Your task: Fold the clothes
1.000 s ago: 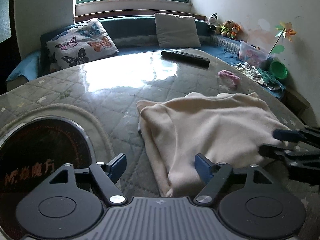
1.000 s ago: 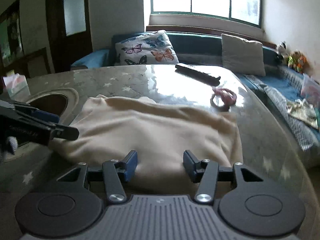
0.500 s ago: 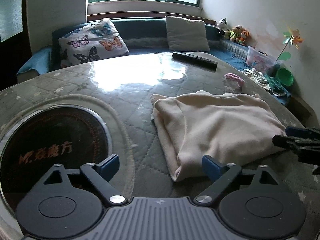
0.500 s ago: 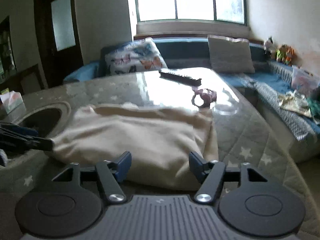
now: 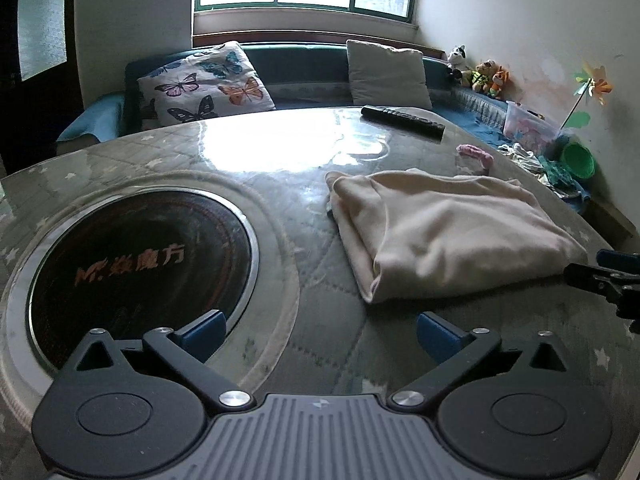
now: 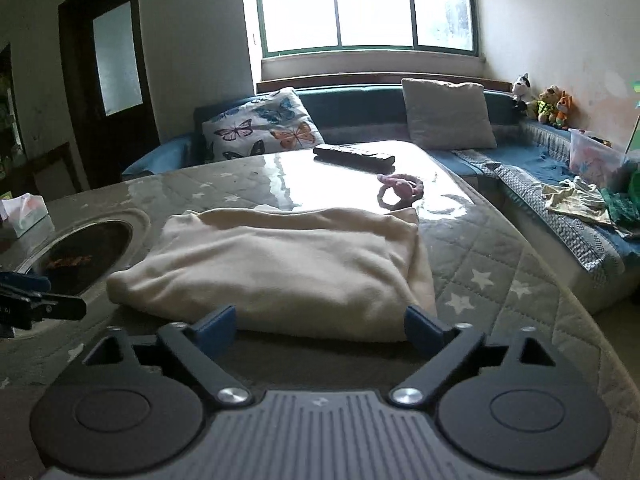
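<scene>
cloth [image 5: 448, 236], cream and folded into a thick pad, is seen on the quilted table [image 5: 312, 288] in the left wrist view, just beyond the left gripper [image 5: 320, 330]. its jaws are opening wide, with nothing between them. a dark round inset [image 5: 140, 264] is shown at left, and the right gripper's tip at the right edge.

in the right wrist view the cloth [image 6: 280, 268] lies just ahead of the right gripper [image 6: 320, 326], whose jaws are opening and hold nothing. only here are a tissue box [image 6: 24, 212] and a door seen. the cloth is judged soft, light and limp; it is best taken at a corner or folded edge.
</scene>
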Motion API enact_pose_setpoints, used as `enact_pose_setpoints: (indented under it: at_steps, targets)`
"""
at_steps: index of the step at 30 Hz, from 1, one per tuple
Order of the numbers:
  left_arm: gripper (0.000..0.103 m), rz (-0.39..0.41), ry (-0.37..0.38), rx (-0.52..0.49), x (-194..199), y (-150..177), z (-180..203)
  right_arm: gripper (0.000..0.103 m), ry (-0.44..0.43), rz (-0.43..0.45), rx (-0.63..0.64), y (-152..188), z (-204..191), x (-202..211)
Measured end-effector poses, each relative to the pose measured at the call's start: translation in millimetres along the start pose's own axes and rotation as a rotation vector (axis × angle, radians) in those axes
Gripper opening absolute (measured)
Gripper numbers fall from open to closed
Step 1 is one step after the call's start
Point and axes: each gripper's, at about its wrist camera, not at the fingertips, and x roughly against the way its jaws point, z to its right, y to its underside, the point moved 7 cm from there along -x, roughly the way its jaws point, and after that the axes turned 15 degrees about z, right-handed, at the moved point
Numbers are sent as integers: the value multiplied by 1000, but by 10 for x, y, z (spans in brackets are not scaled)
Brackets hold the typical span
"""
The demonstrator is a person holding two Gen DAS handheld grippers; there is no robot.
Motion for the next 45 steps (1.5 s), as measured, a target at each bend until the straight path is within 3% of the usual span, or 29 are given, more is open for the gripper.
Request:
enact_pose_setpoints:
  at_steps: [3,45]
  targets:
    - [103,5,1,0,85,47,7,103,-12,-1,4,49,-95,71]
    - [103,65,-7,-70,820,472,363,103,49,67,25,404,-456,888]
